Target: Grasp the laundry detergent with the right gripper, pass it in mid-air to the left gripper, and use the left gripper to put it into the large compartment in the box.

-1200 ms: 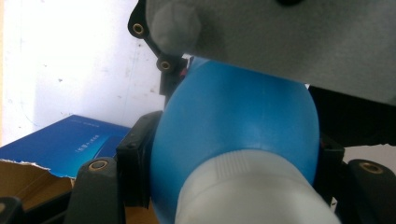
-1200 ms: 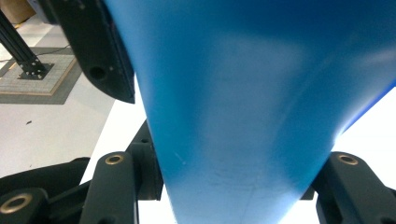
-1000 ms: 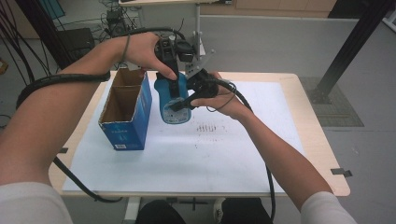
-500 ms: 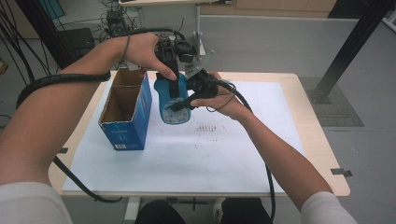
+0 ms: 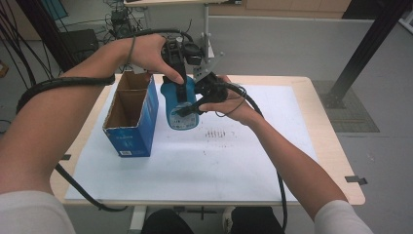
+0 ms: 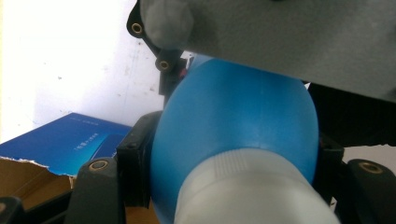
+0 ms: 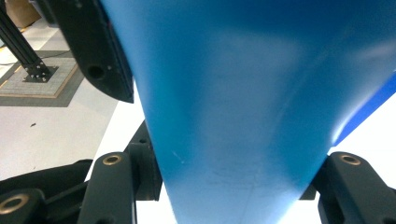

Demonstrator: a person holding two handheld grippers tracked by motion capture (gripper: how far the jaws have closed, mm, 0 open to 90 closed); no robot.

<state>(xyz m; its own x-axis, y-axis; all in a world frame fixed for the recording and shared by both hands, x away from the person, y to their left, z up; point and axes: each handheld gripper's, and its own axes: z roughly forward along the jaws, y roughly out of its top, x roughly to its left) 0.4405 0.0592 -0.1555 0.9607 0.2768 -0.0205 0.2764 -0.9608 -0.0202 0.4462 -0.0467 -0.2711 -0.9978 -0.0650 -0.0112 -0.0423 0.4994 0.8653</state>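
Worktop (image 5: pixel 311 97): light wood slab covered by a white sheet (image 5: pixel 234 165) carrying faint dark marks near its middle.
Carton (image 5: pixel 130 117): blue cardboard box, top open, brown inside, torn flap edge; stands upright on the sheet just left of the bottle.
Bottle (image 5: pixel 181 105): smooth blue plastic, rounded body, held above the sheet between both tongs. The left gripper view adds a ribbed white neck (image 6: pixel 252 186) at the near end.
Left tongs (image 5: pixel 181 83): clamped on the bottle's upper end; black jaws press its sides.
Right tongs (image 5: pixel 192 108): clamped on the bottle's lower body from the right.
Obstruction: the hands and black cables cover most of the bottle in the high view.
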